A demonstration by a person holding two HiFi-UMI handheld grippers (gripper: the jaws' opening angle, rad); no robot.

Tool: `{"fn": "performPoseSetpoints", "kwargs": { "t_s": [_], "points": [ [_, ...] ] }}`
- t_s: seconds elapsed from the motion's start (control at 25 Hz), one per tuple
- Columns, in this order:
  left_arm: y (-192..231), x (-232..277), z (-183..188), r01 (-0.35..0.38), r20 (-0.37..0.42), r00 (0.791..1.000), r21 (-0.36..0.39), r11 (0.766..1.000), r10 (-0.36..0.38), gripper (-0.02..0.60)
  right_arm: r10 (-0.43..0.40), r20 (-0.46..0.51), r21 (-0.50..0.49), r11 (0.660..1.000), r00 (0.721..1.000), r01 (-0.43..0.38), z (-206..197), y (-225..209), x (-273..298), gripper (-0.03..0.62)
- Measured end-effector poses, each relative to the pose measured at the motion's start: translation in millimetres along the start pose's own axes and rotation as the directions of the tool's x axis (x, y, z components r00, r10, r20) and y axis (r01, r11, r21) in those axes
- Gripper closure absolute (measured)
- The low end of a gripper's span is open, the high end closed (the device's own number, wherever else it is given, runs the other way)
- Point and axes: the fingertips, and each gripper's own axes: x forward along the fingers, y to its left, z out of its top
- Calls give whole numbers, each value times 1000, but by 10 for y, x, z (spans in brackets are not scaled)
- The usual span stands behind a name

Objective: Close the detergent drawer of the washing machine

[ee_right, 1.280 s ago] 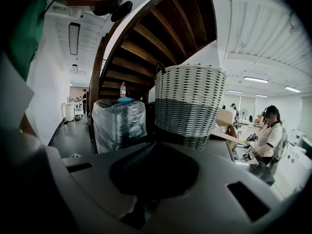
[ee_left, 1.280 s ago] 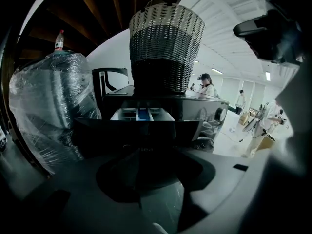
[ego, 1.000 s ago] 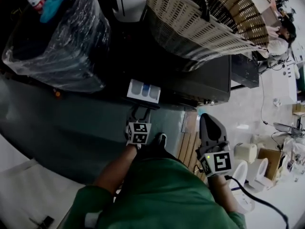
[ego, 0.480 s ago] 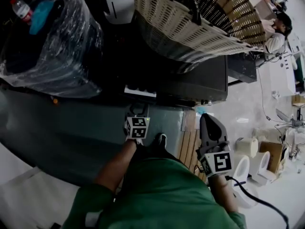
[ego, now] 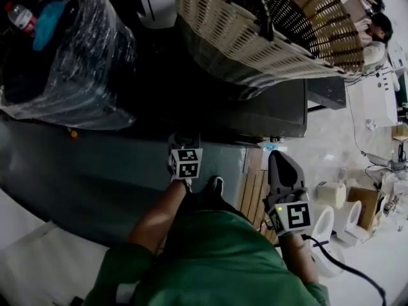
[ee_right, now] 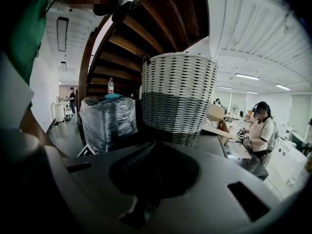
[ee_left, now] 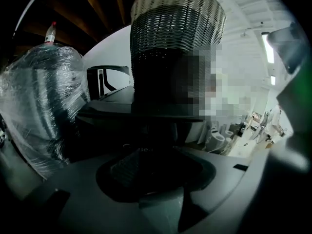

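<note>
Washing machine point(ego: 268, 110): the dark block across the middle of the head view. Its top runs toward the right of the frame and its front edge faces me.

Wicker basket point(ego: 255, 24): it sits on the machine's top and fills the upper middle and upper right of the frame. I am not touching it.

Wrapped bin point(ego: 70, 56): at the upper left, beside the machine and under shiny plastic film. It plays no part in this job.

Detergent drawer: a second ago its white tray stuck out of the machine's front, just above my left tongs. Half a second ago only a thin white strip was left. Now no white shows there, so I judge the drawer is pushed home, or very nearly. Its face is lost in the dark front directly ahead of the left tongs.

Left forearm point(ego: 156, 222): stretched forward from the lower middle of the frame, reaching up toward the machine.

Left tongs point(ego: 183, 140): the tip is up against the machine's front edge where the tray was. The jaws are narrow, drawn together with nothing between them, and they push rather than pinch.

Right tongs point(ego: 278, 161): held back at the lower right, well apart from the machine. The jaws are together and empty, pointing up the frame.
</note>
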Motion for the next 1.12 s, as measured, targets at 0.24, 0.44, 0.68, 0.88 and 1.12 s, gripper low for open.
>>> {"fn": "performPoseSetpoints", "kwargs": {
  "t_s": [0.24,0.44,0.68,0.88,1.12],
  "points": [
    [-3,17,2,-10,-2,1000,-6,1000,10,364,13,-19,-5,1000,1000,-13,-1,-38,115,571],
    [2,17,7,-17,-7,1000,-3,1000,17,364,33,34,-5,999,999,-33,56,-40,197,571],
    [-4,27,16,-16,2,1000,-5,1000,16,362,43,30,-21,999,999,-43,52,-65,224,571],
    [6,52,29,-19,4,1000,-1,1000,19,360,47,41,-12,999,998,-46,66,-62,235,571],
    [18,66,44,-20,0,1000,10,1000,20,360,52,5,-10,999,999,-52,-31,-48,176,571]
  ]
}}
